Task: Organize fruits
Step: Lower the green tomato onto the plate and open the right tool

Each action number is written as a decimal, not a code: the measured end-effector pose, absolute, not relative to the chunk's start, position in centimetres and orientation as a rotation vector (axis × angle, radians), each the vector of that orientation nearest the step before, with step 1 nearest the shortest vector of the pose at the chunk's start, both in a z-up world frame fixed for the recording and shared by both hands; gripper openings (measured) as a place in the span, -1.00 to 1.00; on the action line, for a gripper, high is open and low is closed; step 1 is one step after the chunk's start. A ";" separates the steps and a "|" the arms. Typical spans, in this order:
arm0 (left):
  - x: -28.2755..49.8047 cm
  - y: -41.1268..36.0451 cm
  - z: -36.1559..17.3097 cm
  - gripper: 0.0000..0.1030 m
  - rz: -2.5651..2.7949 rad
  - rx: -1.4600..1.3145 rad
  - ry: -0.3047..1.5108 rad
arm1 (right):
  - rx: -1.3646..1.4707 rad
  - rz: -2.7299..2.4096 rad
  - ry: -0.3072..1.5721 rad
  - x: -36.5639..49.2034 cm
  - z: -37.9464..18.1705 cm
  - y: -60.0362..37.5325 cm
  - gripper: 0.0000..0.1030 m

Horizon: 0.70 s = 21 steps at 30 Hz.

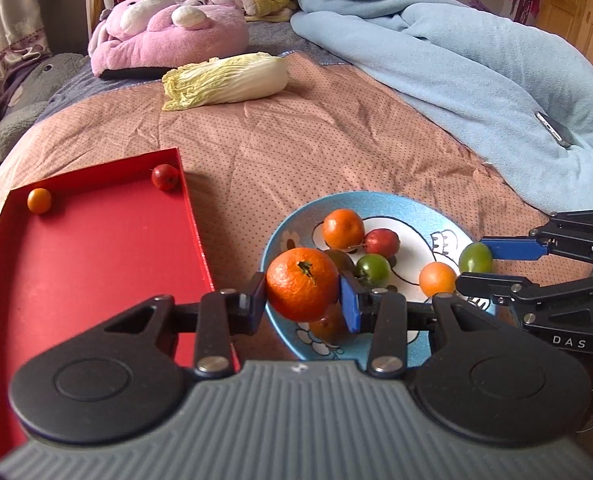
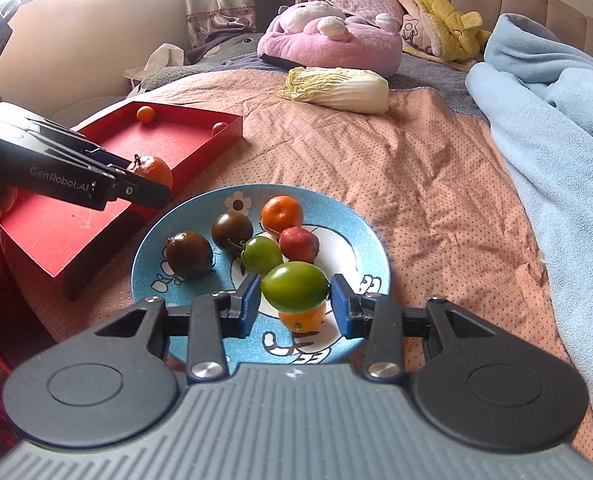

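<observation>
My left gripper (image 1: pixel 302 296) is shut on a large orange mandarin (image 1: pixel 302 283), held above the left rim of the blue cartoon plate (image 1: pixel 408 204). It also shows in the right wrist view (image 2: pixel 152 178), by the red tray's near corner. My right gripper (image 2: pixel 295 300) is shut on a green tomato (image 2: pixel 295 287) just above the plate (image 2: pixel 360 232); in the left wrist view the tomato (image 1: pixel 475 257) sits between its fingers. The plate holds two dark tomatoes (image 2: pixel 188 255), a green tomato (image 2: pixel 262 255), a red fruit (image 2: pixel 298 244) and small oranges (image 2: pixel 282 213). The red tray (image 1: pixel 96 248) holds a small orange (image 1: pixel 39 200) and a red fruit (image 1: pixel 165 176).
A napa cabbage (image 1: pixel 226 80) lies on the dotted pink bedspread beyond the tray and plate. A pink plush (image 1: pixel 168 36) sits behind it. A blue blanket (image 1: pixel 476 64) with a phone (image 1: pixel 554 128) on it covers the right side.
</observation>
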<state>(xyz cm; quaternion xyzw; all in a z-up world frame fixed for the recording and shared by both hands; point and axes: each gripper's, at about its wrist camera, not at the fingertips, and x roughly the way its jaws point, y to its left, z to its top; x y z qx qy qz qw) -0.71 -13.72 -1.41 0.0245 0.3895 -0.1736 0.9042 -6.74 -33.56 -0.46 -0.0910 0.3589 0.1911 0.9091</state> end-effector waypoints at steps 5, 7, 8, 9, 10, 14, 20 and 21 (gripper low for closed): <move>-1.2 -16.6 -2.2 -0.19 -0.419 0.072 0.822 | -0.183 0.390 0.743 -6.7 -0.6 -33.9 -0.15; -1.4 -17.5 -2.5 -0.19 -0.442 0.079 0.827 | -0.180 0.386 0.745 -6.7 -0.8 -34.1 -0.15; -1.5 -17.9 -2.7 -0.19 -0.450 0.085 0.829 | -0.177 0.383 0.747 -6.7 -0.8 -34.3 -0.15; -1.6 -18.1 -2.9 -0.19 -0.457 0.089 0.832 | -0.175 0.379 0.749 -6.6 -0.9 -34.4 -0.15; -1.7 -18.5 -3.1 -0.19 -0.464 0.095 0.837 | -0.173 0.376 0.750 -6.6 -0.9 -34.6 -0.15; -1.7 -19.0 -3.9 -0.18 -0.472 0.111 0.855 | -0.163 0.365 0.755 -6.6 -1.2 -35.1 -0.15; -1.7 -19.2 -4.3 -0.16 -0.473 0.112 0.851 | -0.158 0.368 0.756 -6.5 -1.3 -35.1 -0.15; -1.7 -19.2 -4.3 -0.16 -0.473 0.109 0.849 | -0.157 0.369 0.754 -6.4 -1.3 -35.0 -0.15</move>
